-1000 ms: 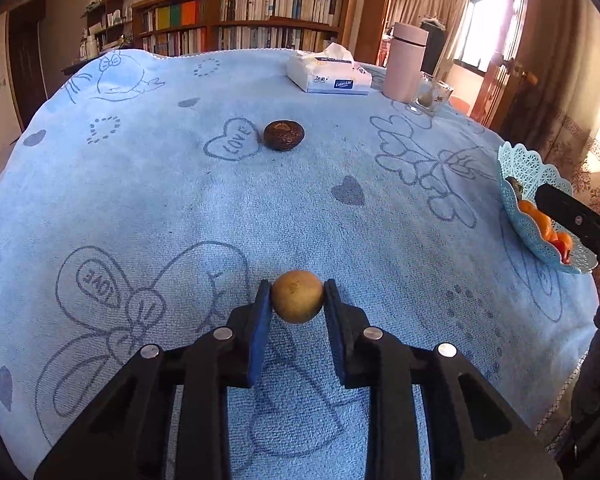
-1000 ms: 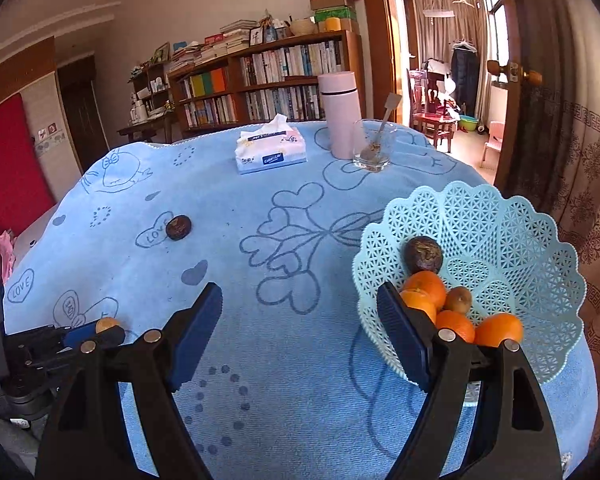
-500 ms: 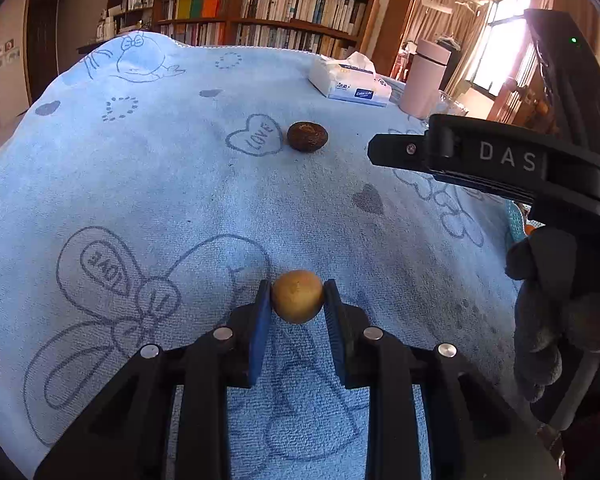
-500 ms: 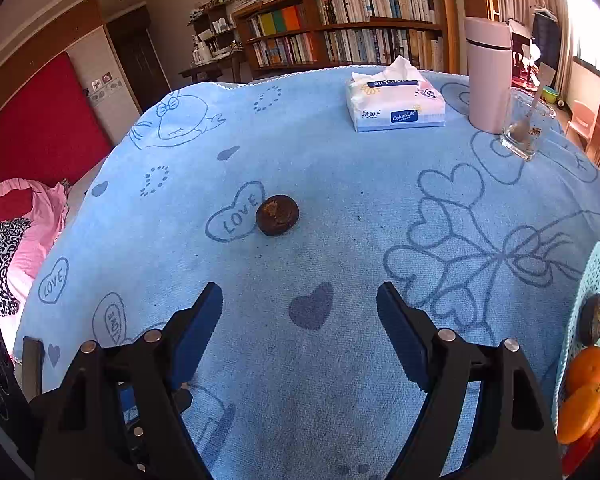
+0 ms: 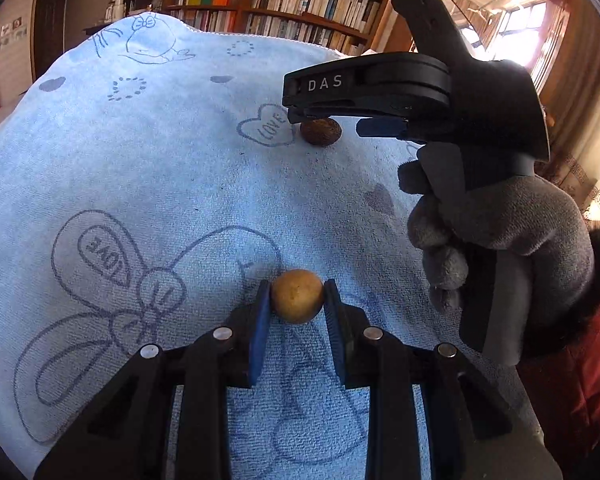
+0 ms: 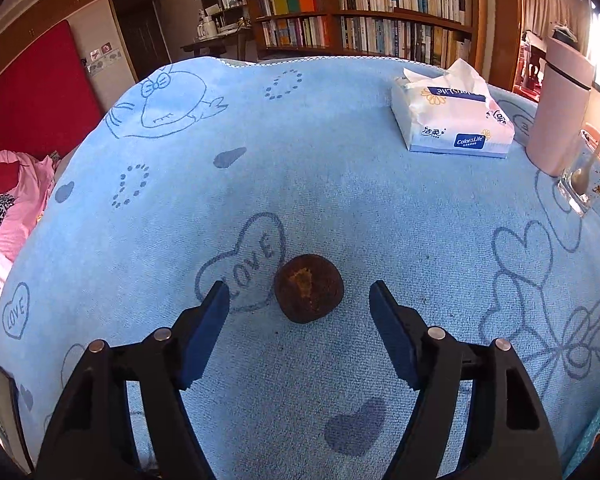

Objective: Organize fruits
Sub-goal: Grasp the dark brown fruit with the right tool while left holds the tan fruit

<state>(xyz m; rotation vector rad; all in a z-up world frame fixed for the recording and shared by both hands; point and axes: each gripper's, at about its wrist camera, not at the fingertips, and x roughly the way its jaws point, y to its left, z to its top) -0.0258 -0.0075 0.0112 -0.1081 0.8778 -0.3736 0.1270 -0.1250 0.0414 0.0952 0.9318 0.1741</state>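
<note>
My left gripper (image 5: 297, 300) is shut on a small yellow-brown round fruit (image 5: 297, 295), held just above the blue cloth. A dark brown wrinkled fruit (image 6: 309, 294) lies on the cloth beside a "LOVE" heart print. My right gripper (image 6: 299, 300) hangs low over it with the fruit between its blue pads; the jaws are closing and the pads stand apart from the fruit on both sides. In the left wrist view the right gripper (image 5: 327, 122), held by a grey-gloved hand (image 5: 496, 232), sits above the same dark fruit (image 5: 321, 132). The fruit basket is out of view.
A tissue pack (image 6: 454, 120), a pink flask (image 6: 560, 108) and a glass with a spoon (image 6: 586, 180) stand at the far right of the cloth-covered table (image 6: 340, 160). Bookshelves line the back wall. Pink clothing (image 6: 8, 196) lies off the table's left edge.
The right gripper swung left from the basket to the dark fruit, sank toward it and narrowed its jaws. The left gripper stayed put with its fruit, rolling slightly.
</note>
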